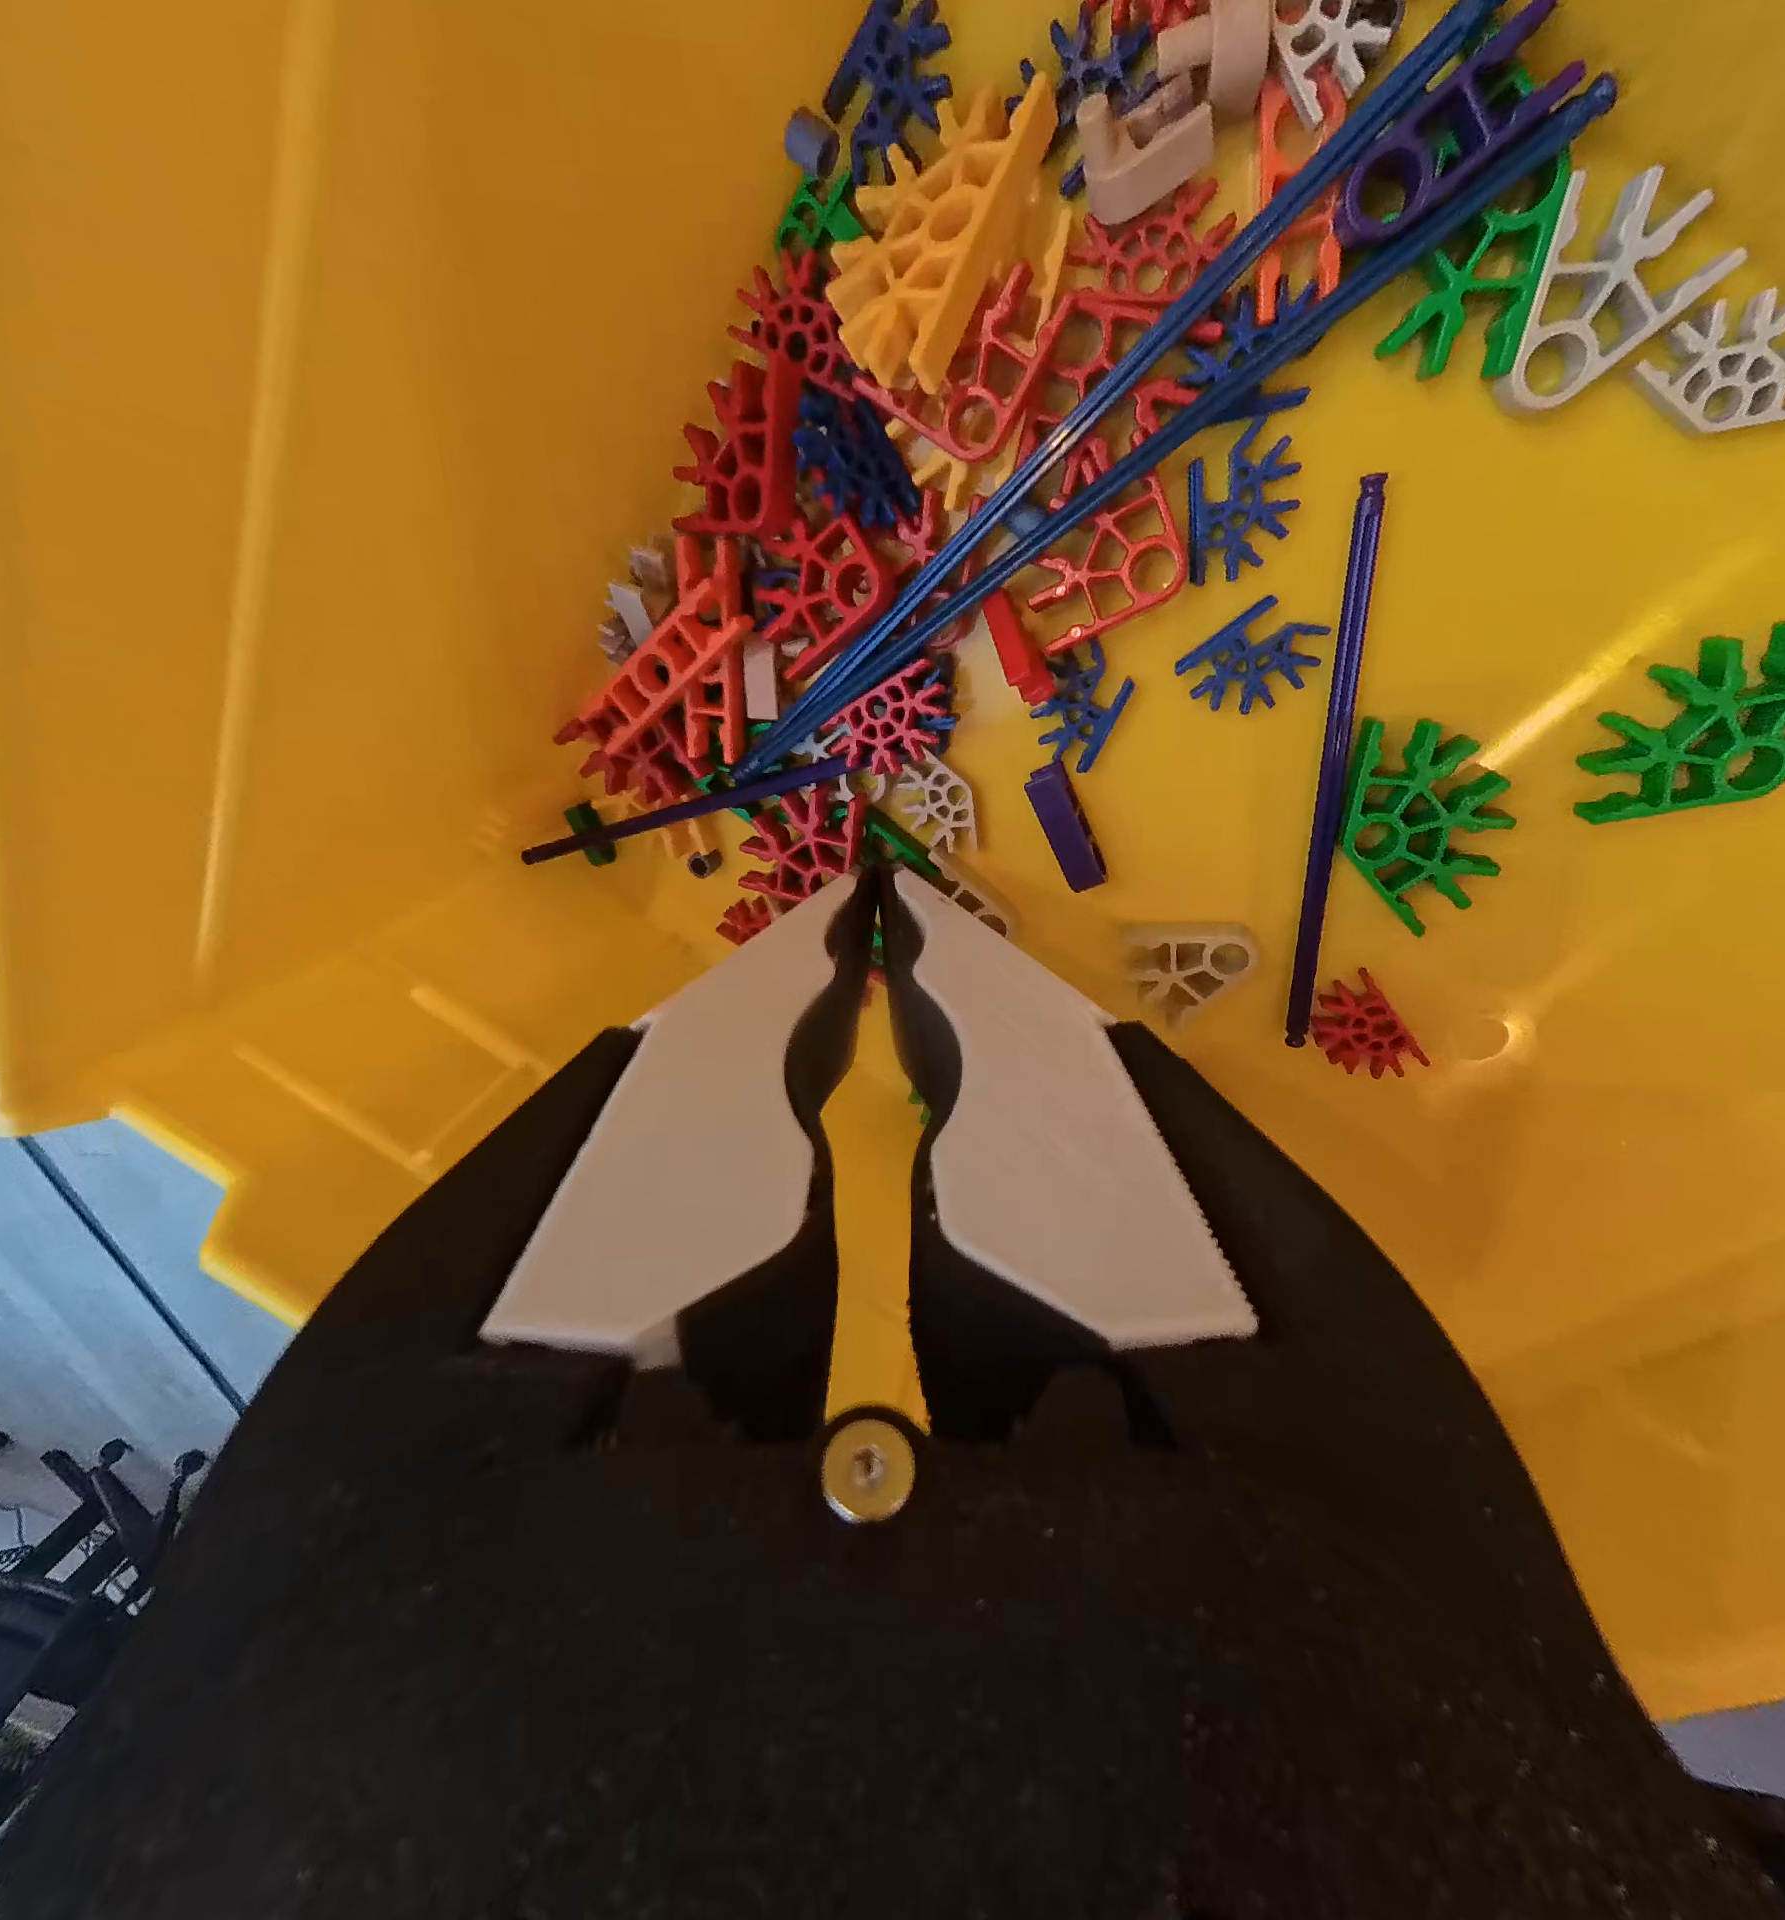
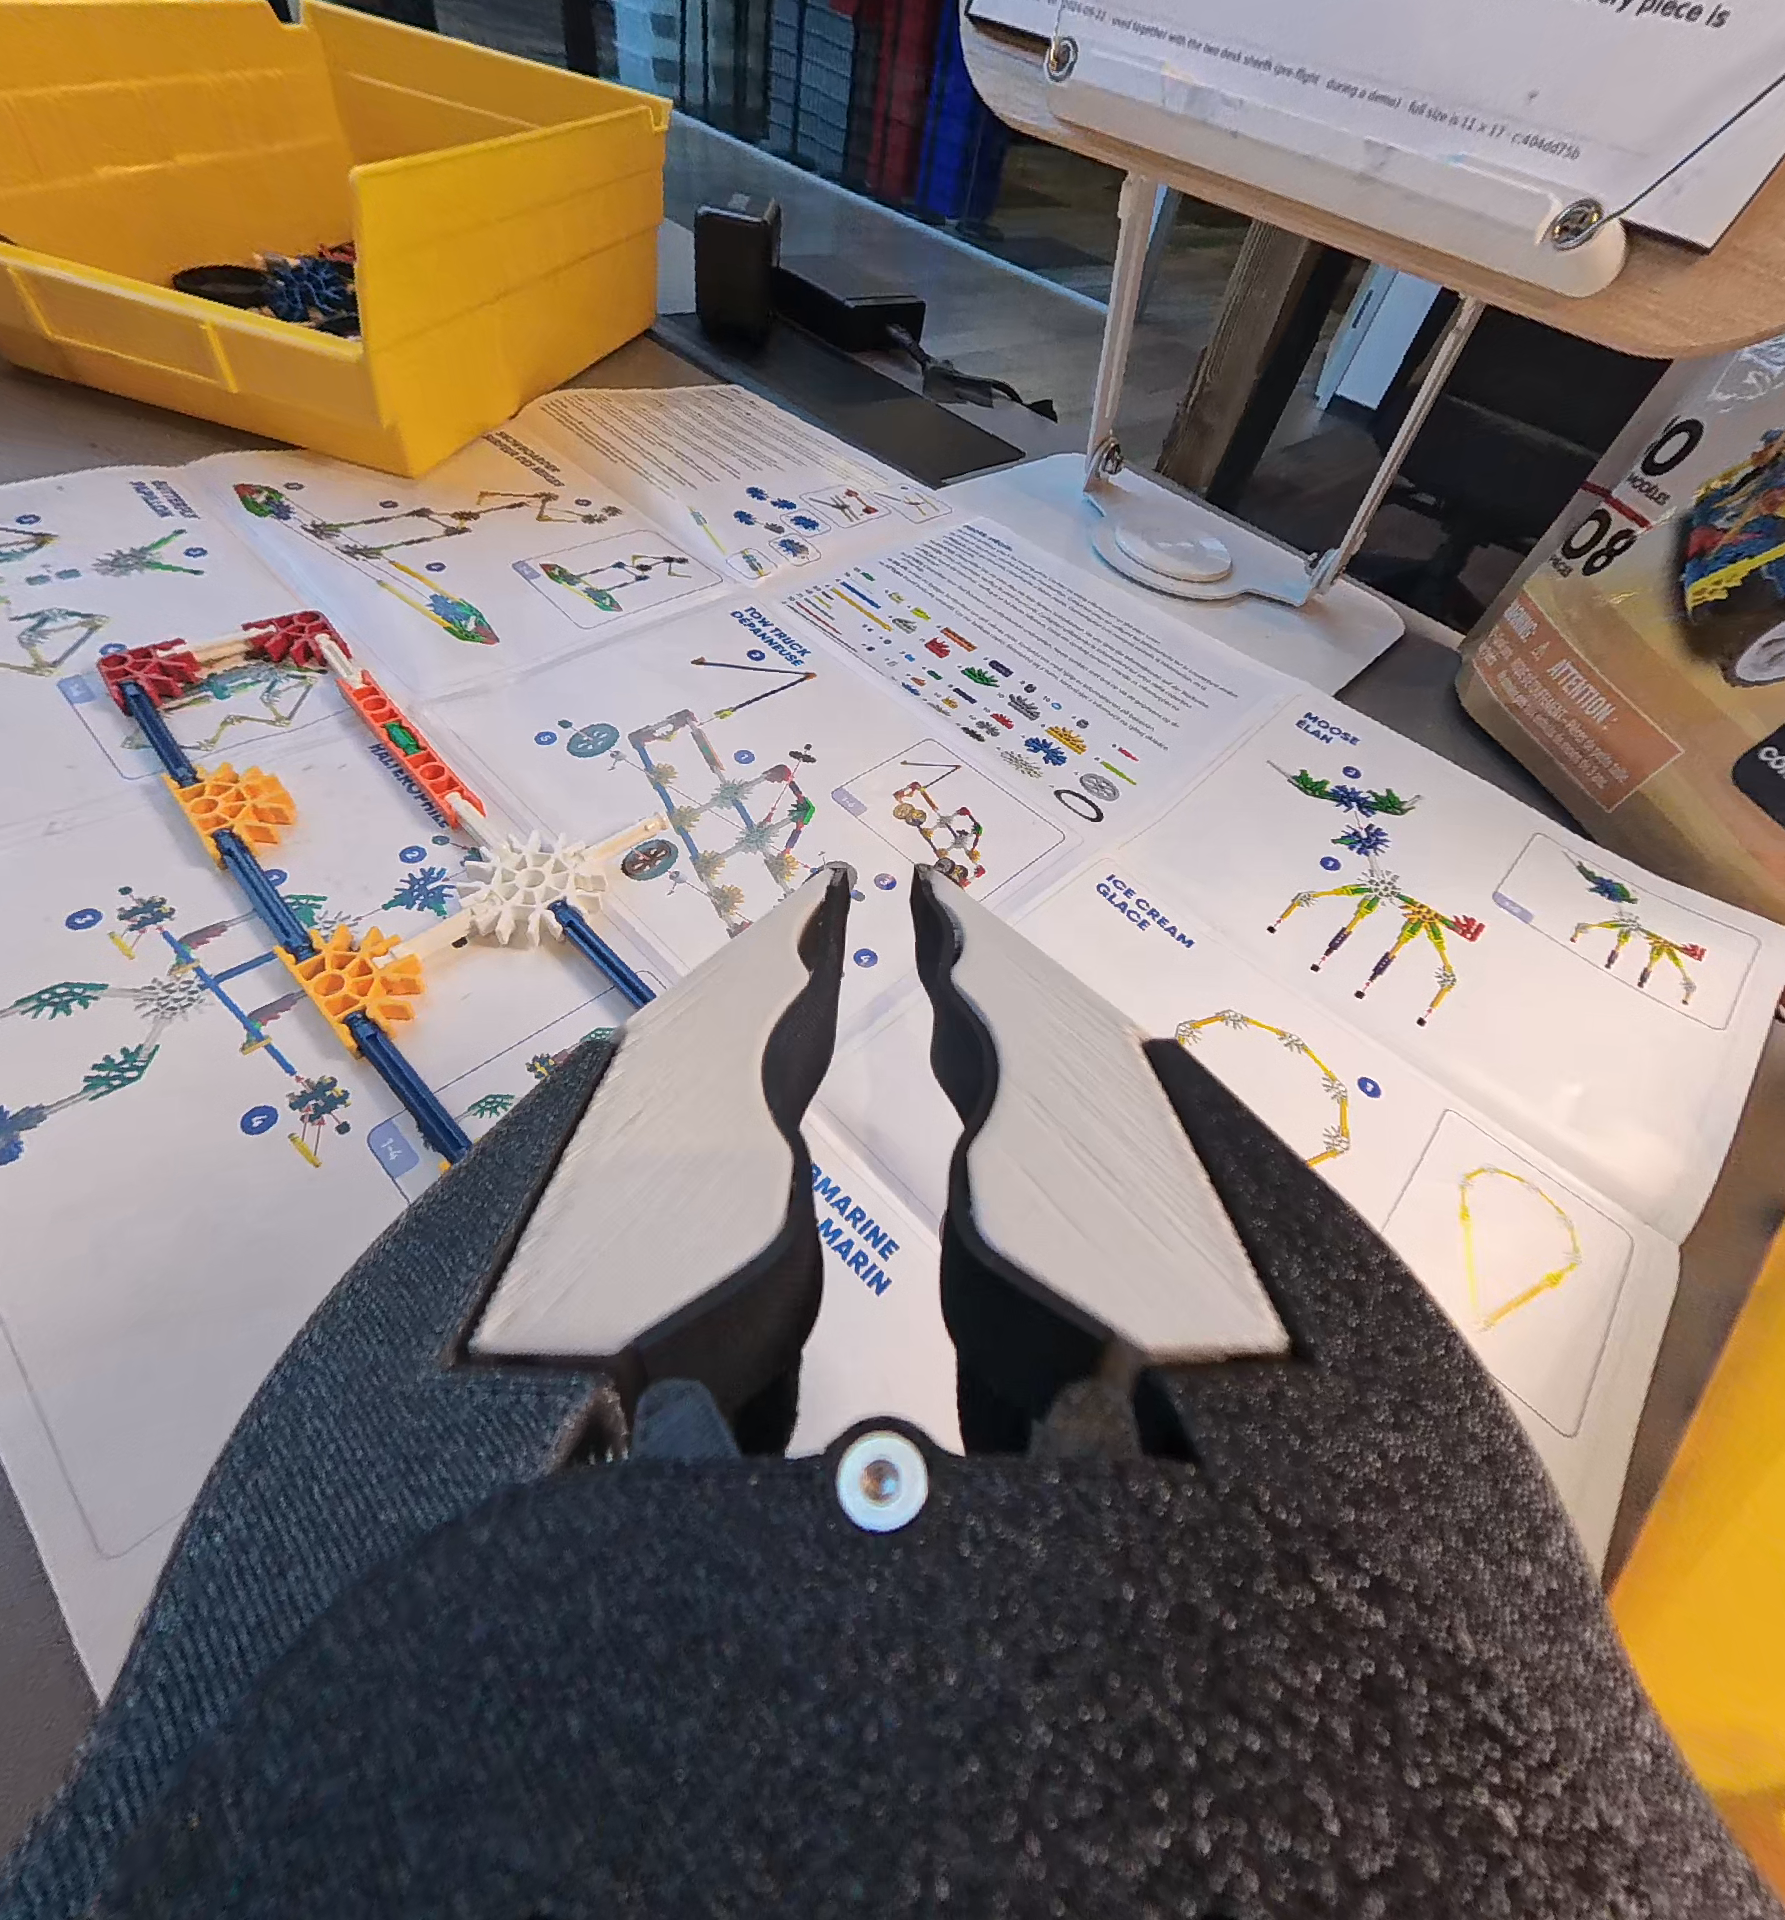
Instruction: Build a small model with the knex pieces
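Observation:
My left gripper [image 1: 875,885] is down inside a yellow bin [image 1: 348,520], and its fingertips meet at the near edge of a heap of coloured construction-toy pieces [image 1: 971,468]. A red snowflake connector [image 1: 800,847] and a green piece [image 1: 903,847] lie right at the tips. I cannot tell whether either is pinched. My right gripper [image 2: 875,883] hovers over an unfolded instruction sheet [image 2: 1127,727] with its jaws a little apart and nothing between them. A part-built frame [image 2: 348,831] of blue rods with yellow, red, orange and white connectors lies on the sheet to its left.
Loose green connectors [image 1: 1418,810], a purple rod [image 1: 1335,748] and grey connectors [image 1: 1615,301] lie on the bin floor. A second yellow bin [image 2: 400,239] stands at the back left, a white document stand [image 2: 1231,468] behind the sheet, and a toy box [image 2: 1698,623] at the right.

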